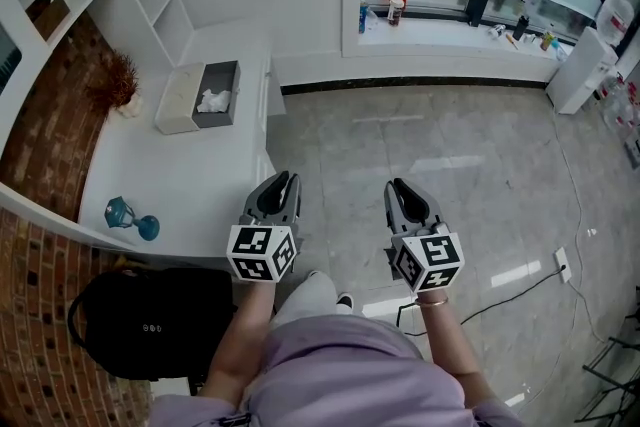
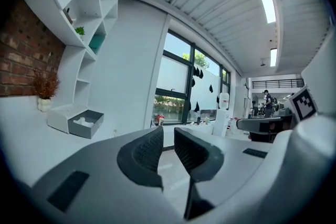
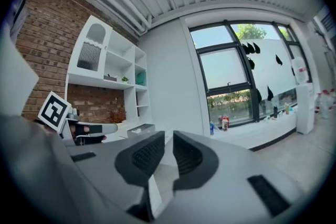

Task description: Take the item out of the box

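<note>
- Grey moulded plastic makes up two grippers, the left gripper (image 1: pixel 284 181) and the right gripper (image 1: pixel 398 187). They are held side by side, and each carries one cube printed with black-and-white square markers.
- Each gripper has two jaws faced with dark, finely ribbed pads. On both grippers the jaws stand a narrow slit apart, with nothing between them.
- One box (image 1: pixel 180 98), oblong, with a white shell and a grey open compartment, rests on the smooth white desk (image 1: pixel 190 175). It is at about 11 o'clock from the left gripper and well apart from it.
- One item (image 1: pixel 213 100), white and crumpled-looking, lies inside the box's grey compartment. Its material cannot be told.
- One teal ornament (image 1: pixel 130 218), shaped like an hourglass, lies on the desk near the front edge, at 9 o'clock from the left gripper.
- One dried reddish-brown plant (image 1: pixel 118 85) stands in a small white pot at 9 o'clock from the box, against the rough brick wall (image 1: pixel 40 135).
- One black bag (image 1: pixel 150 320) of soft fabric sits below the desk edge, at 7 o'clock from the left gripper.
- Glossy grey stone-patterned tiles cover the floor (image 1: pixel 450 145). One dark cable (image 1: pixel 510 293) and one white socket (image 1: pixel 561 262) lie on it, at about 3 o'clock from the right gripper.
</note>
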